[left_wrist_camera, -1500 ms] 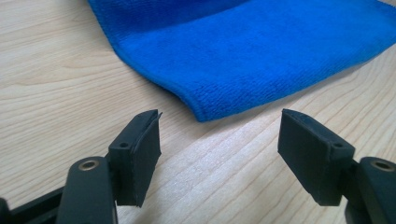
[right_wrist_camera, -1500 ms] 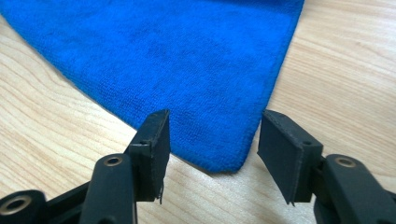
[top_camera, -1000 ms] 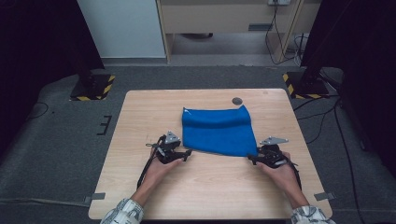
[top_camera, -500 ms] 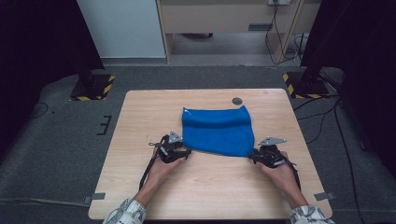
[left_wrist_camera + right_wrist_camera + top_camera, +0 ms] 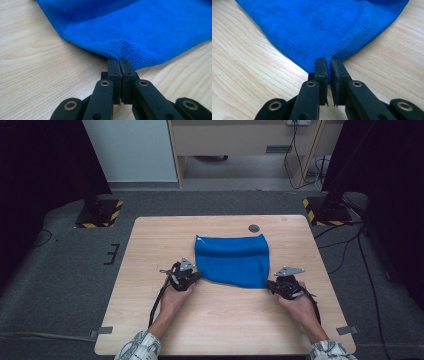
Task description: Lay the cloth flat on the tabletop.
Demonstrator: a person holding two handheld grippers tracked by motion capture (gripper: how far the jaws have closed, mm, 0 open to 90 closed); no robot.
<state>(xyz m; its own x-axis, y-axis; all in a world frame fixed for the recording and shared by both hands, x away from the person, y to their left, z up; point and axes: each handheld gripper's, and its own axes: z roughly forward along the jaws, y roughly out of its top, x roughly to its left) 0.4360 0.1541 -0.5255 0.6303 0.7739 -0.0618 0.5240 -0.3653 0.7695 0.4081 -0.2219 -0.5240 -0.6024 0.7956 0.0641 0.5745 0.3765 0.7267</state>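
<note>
Blue cloth (image 5: pixel 231 260) sits mid-frame in the high view, on the wooden counter (image 5: pixel 150 320). Terry-like weave, stitched hem, looks folded: a darker band runs across its upper part, small white tag at the upper-left corner. Lower edge is stretched between the two grippers.

Left gripper (image 5: pixel 196 277) is at the cloth's lower-left corner. In the left gripper view (image 5: pixel 120 62) the jaws are pressed together with the hem pinched between them, fabric puckered right at the tips.

Right gripper (image 5: pixel 268 284) is at the lower-right corner. In the right gripper view (image 5: pixel 329 62) the jaws are clamped on the corner point of the cloth (image 5: pixel 324 30), a thin slit left between them with blue fabric in it.

Around it: a small dark round disc (image 5: pixel 254 228) set in the counter, just above and right of the cloth, apart from it. Nothing lies on the cloth. Yellow-black striped stand feet (image 5: pixel 100 215) on the grey floor at both upper sides of the counter.
</note>
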